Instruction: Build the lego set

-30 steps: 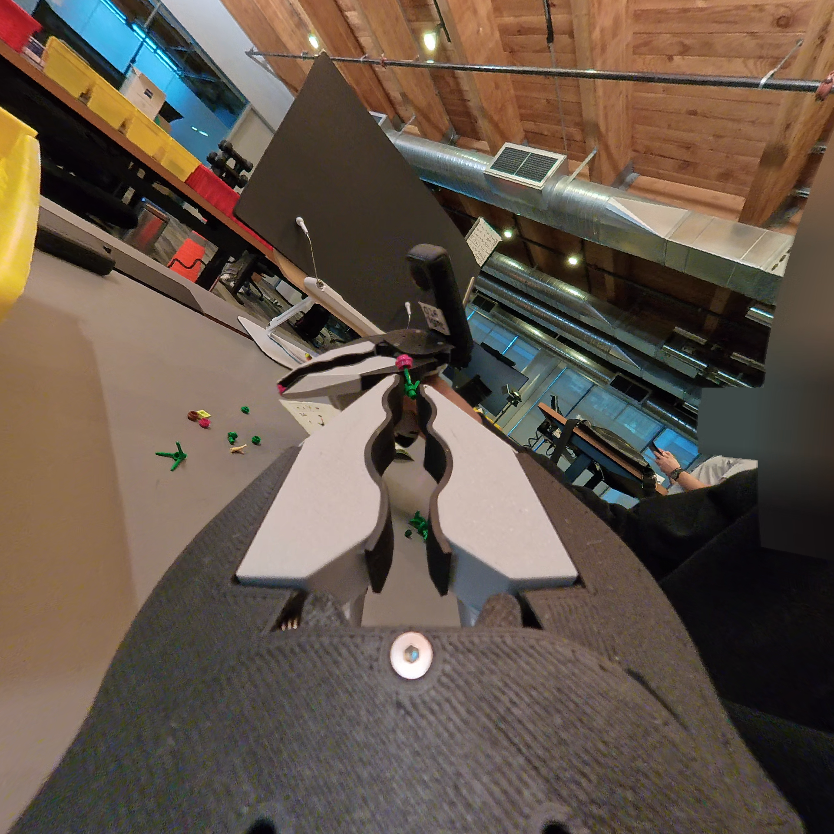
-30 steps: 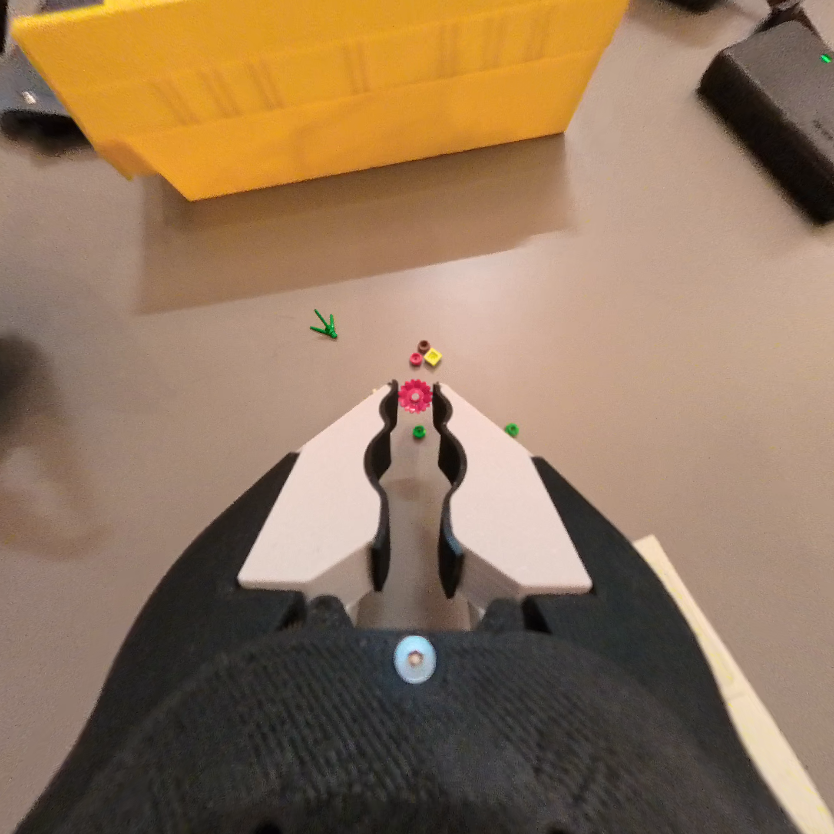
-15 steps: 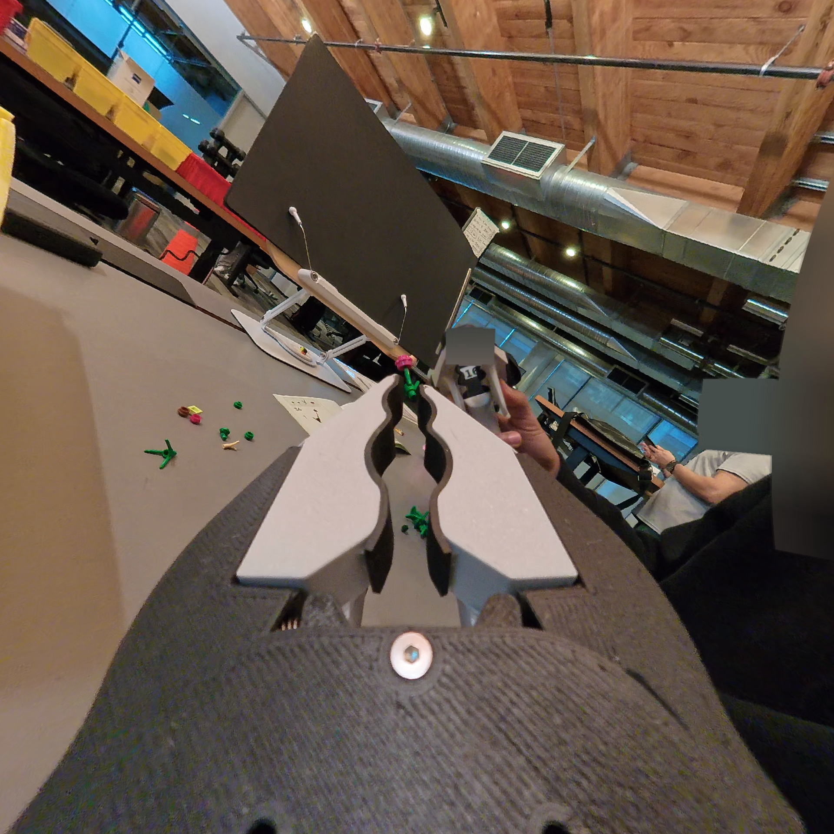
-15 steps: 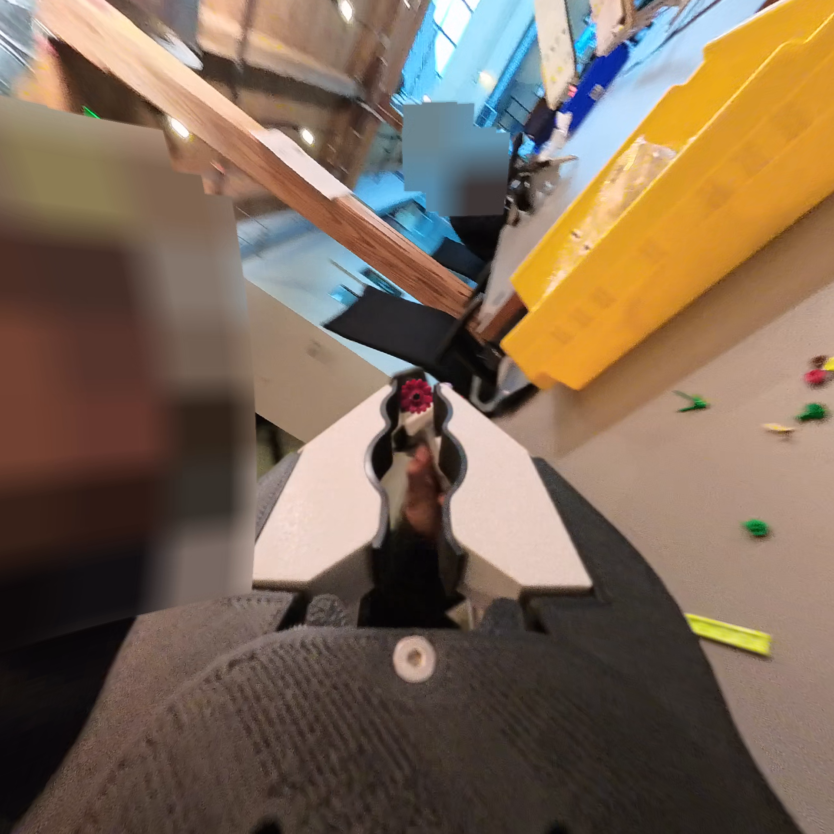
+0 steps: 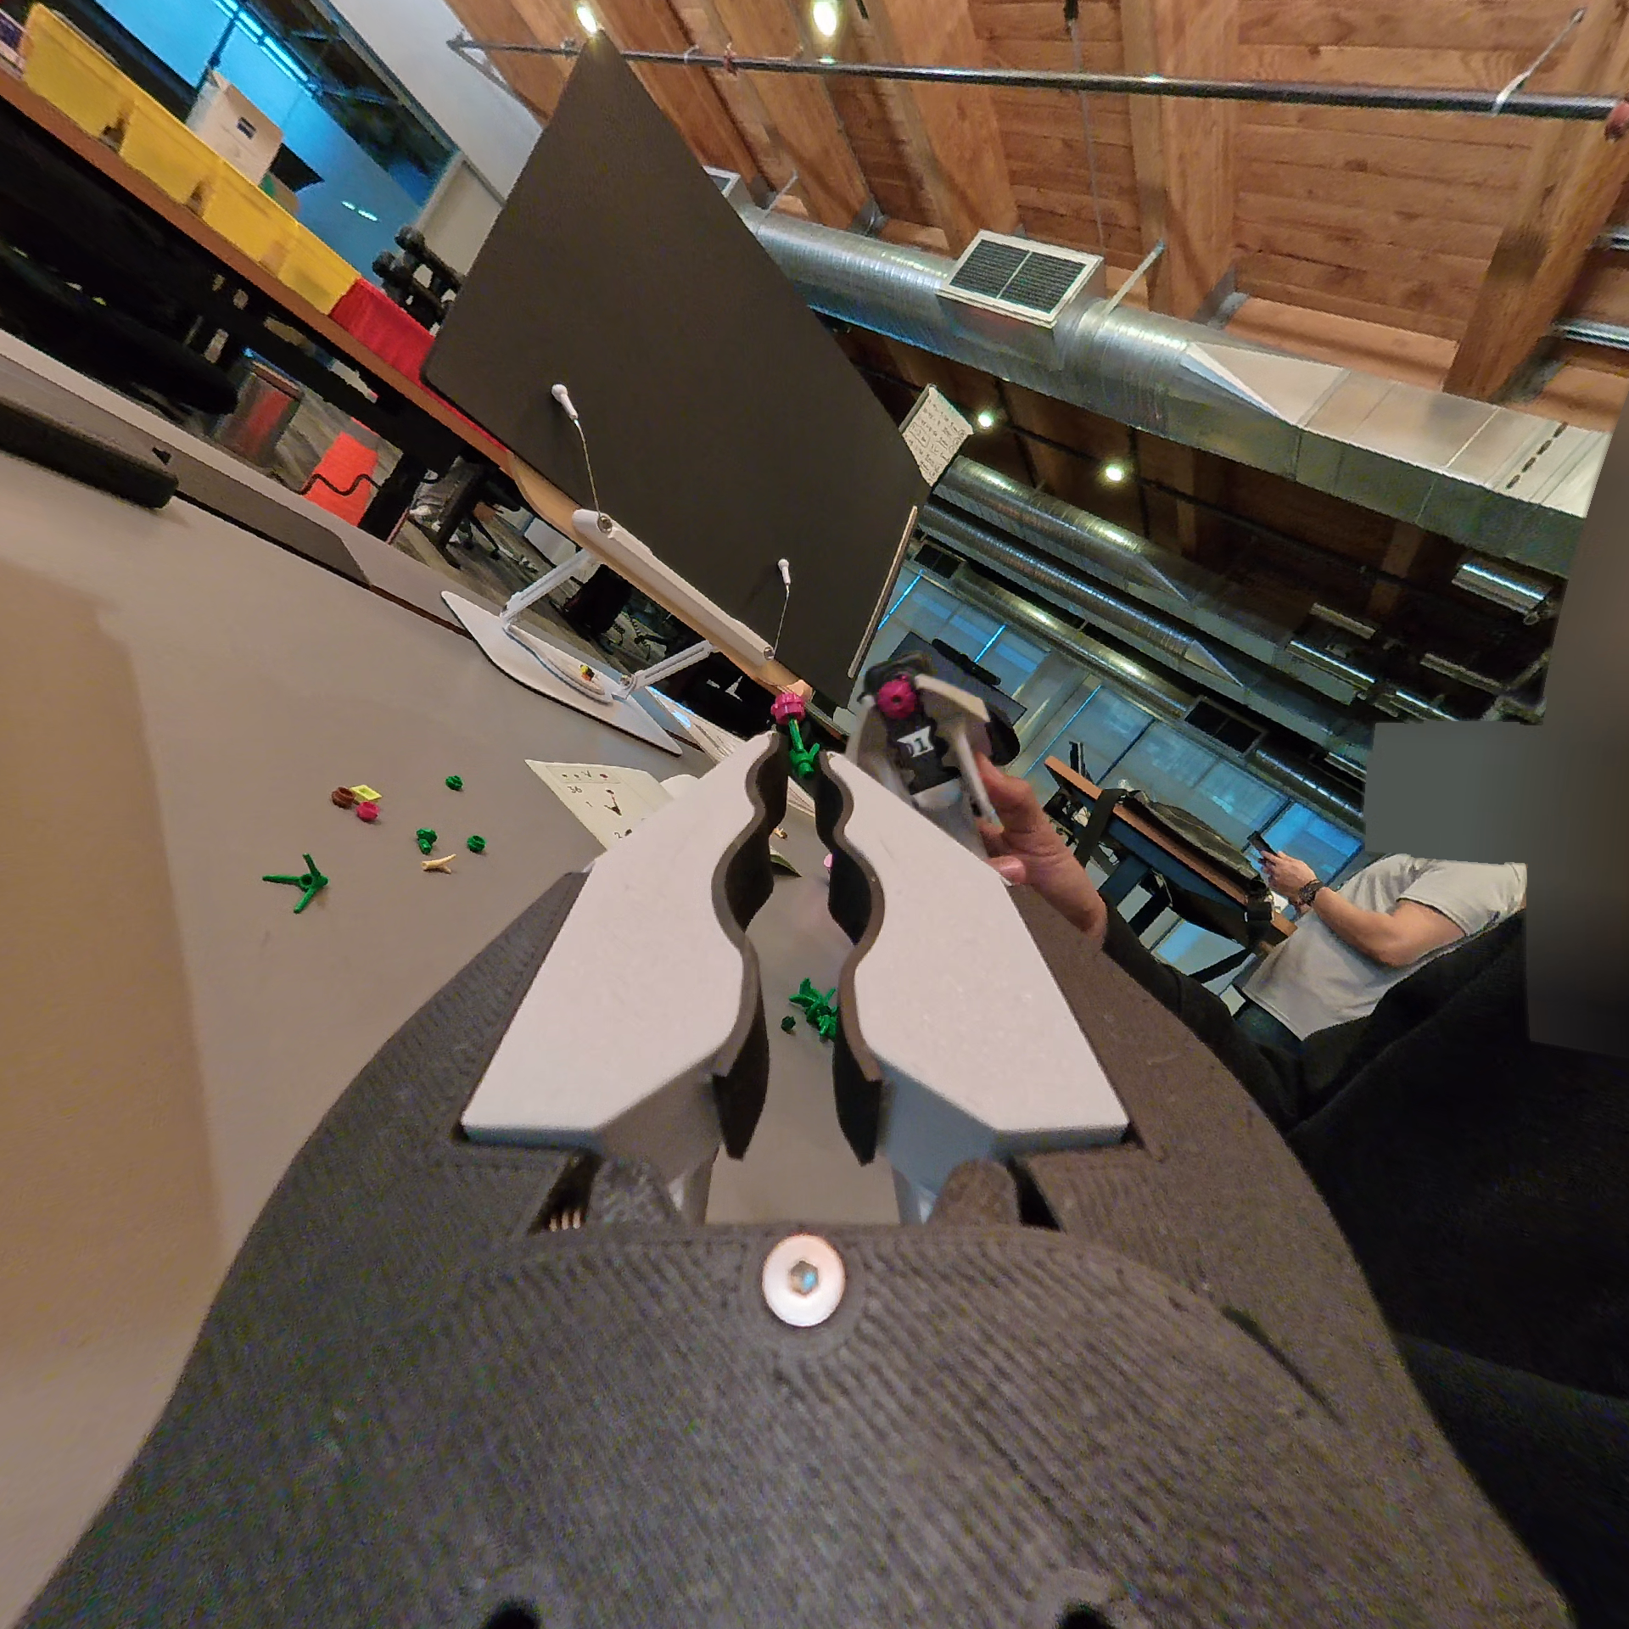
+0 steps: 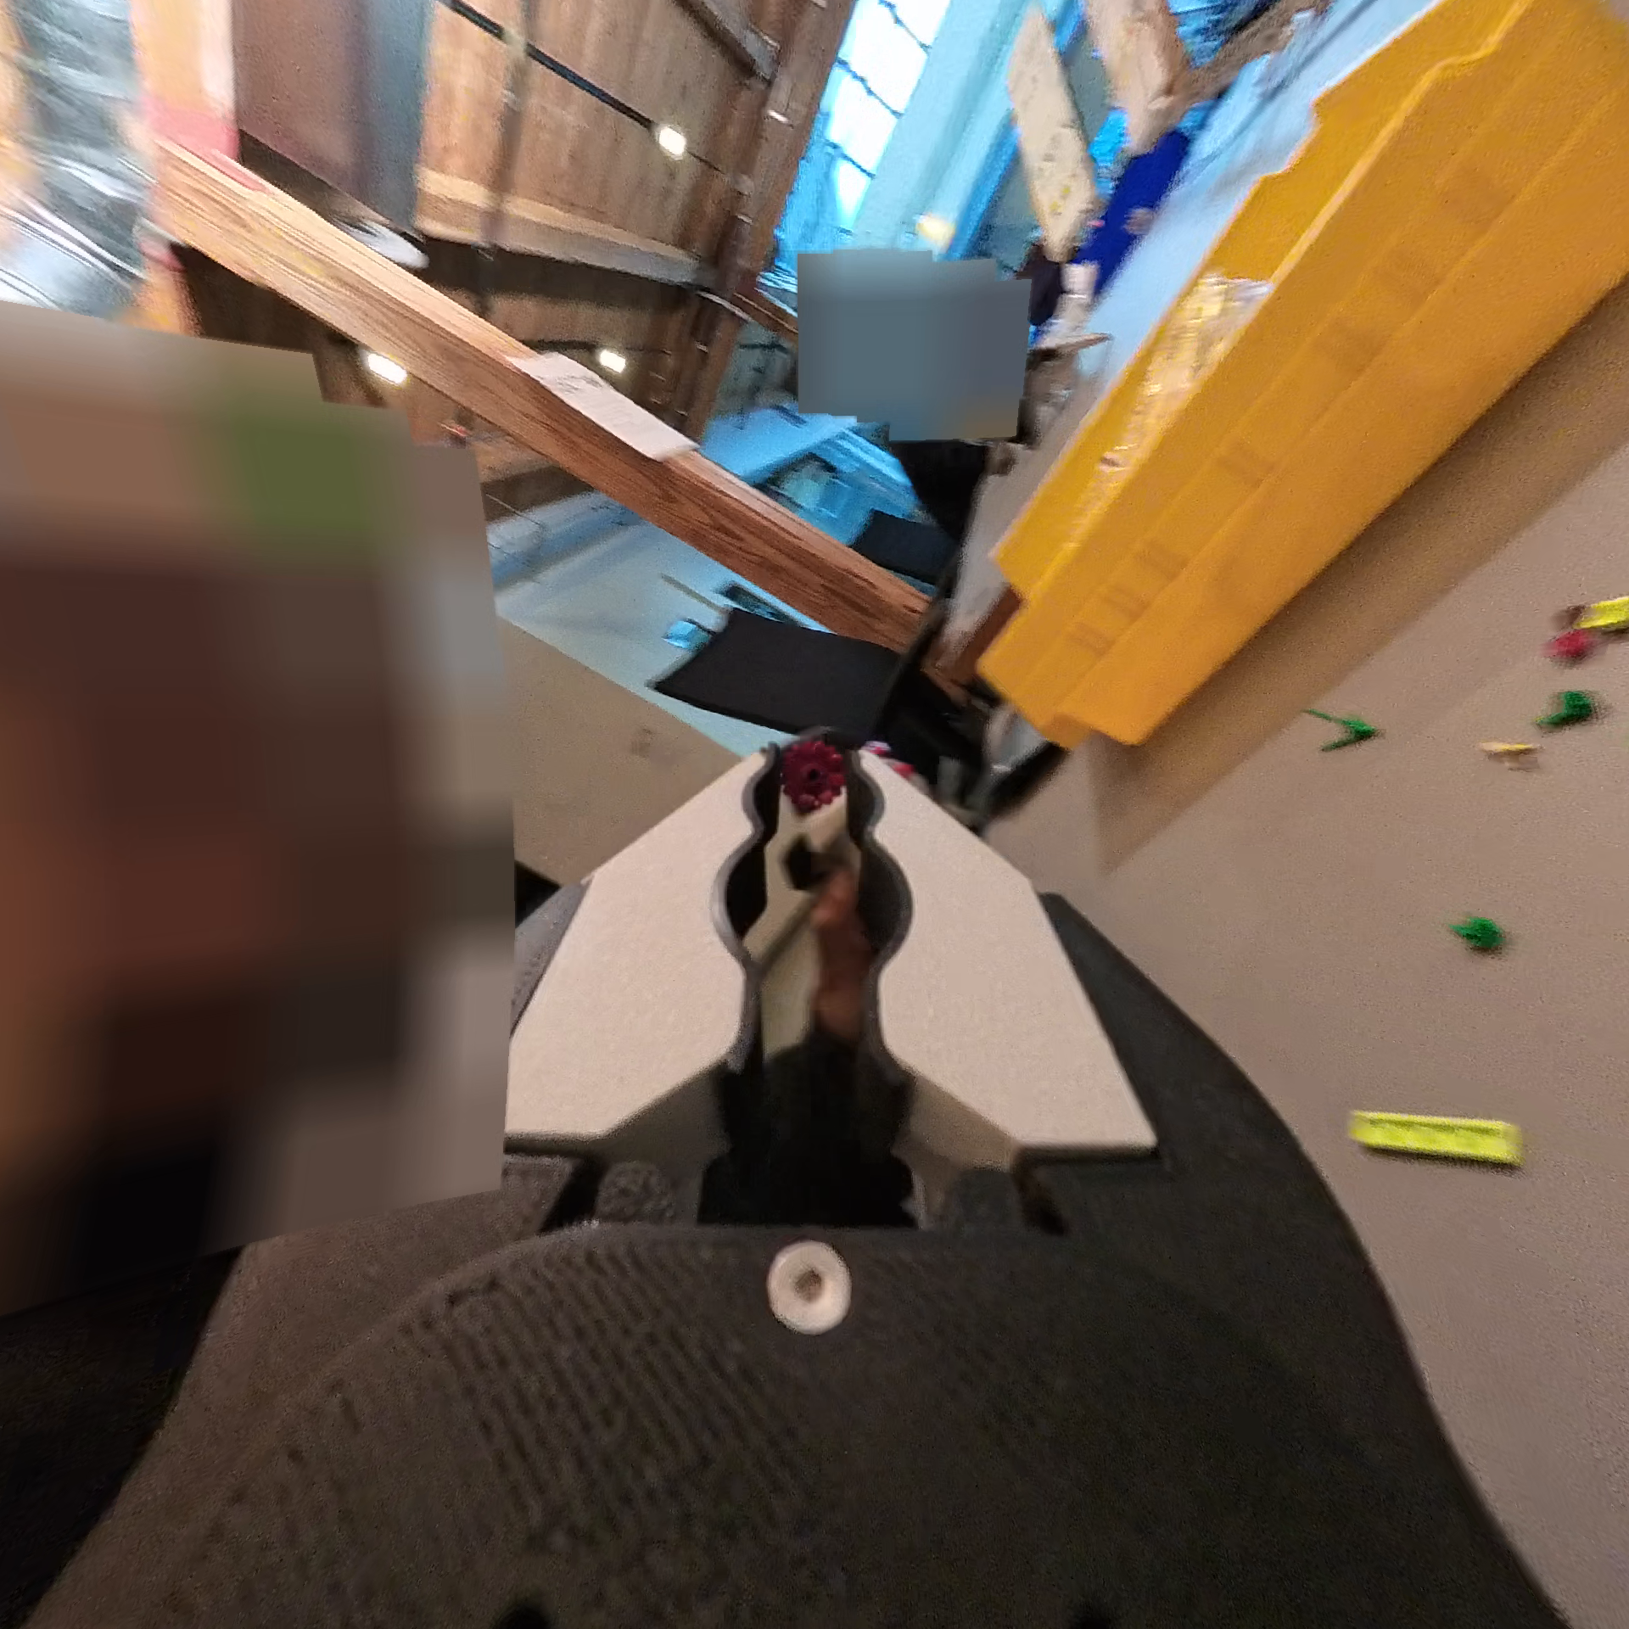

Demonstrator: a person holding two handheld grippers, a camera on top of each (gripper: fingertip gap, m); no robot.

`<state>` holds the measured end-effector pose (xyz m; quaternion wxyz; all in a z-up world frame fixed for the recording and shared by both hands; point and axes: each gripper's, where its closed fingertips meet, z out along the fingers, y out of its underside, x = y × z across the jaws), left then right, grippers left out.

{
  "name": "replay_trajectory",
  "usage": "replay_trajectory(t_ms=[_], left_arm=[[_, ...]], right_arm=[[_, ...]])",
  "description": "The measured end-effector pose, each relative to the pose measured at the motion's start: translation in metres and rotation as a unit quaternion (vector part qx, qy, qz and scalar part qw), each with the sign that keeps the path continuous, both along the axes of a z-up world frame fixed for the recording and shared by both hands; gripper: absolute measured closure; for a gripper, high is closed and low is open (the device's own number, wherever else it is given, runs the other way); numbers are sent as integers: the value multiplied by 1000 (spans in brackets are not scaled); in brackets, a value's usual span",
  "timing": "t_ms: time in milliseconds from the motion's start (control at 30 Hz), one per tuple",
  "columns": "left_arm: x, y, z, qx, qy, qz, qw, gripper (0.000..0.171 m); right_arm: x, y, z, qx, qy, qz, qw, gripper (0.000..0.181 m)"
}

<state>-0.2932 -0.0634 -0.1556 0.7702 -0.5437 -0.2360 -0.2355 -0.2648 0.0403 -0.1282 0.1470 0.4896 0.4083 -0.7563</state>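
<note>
The left tongs (image 5: pixel 800 765) are gripping a green stem (image 5: pixel 802 749) at their tips, jaws nearly closed on it. The stem is carrying a magenta flower (image 5: pixel 787 706) at its upper end and is sitting raised clear of the grey tabletop (image 5: pixel 220 705). The stem's lower end is lying hidden between the jaws.

The right tongs (image 6: pixel 813 776) are pinching a dark red flower piece (image 6: pixel 813 774) between their tips, jaws drawn in narrow. In the left wrist view the right tongs (image 5: pixel 908 705) are appearing just beside the stem, with the same flower piece (image 5: pixel 897 699) facing the camera; whether it is touching the stem cannot be told. A hand (image 5: pixel 1027 829) is showing partly behind them.

The right wrist view is blurring heavily, so details in it are hard to make out. A yellow bin (image 6: pixel 1278 423) is standing on the tabletop, cut off by the frame's right edge.

Loose pieces are lying well apart from both tongs: a green three-pronged piece (image 5: pixel 300 881), a cluster of small brown, yellow and pink pieces (image 5: pixel 357 798), several green studs (image 5: pixel 427 837) and a tan piece (image 5: pixel 438 864). More green pieces (image 5: pixel 815 1005) are showing only in part through the gap of the left tongs. A printed sheet (image 5: pixel 599 798) is lying half covered by the left tongs.
</note>
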Motion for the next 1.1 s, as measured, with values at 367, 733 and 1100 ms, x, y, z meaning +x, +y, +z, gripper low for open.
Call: replay_trajectory(t_ms=[367,733,1100], left_arm=[[-4,-5,1,12,-10,3,1000,170],[-9,-10,1,29,-30,0,999,170],[-8,-9,1,30,-32,-4,999,170]], right_arm=[[-71,18,-96,480,-30,-43,876,169],[-66,41,-161,601,-116,16,790,169],[-16,39,-164,626,-125,11,769,168]])
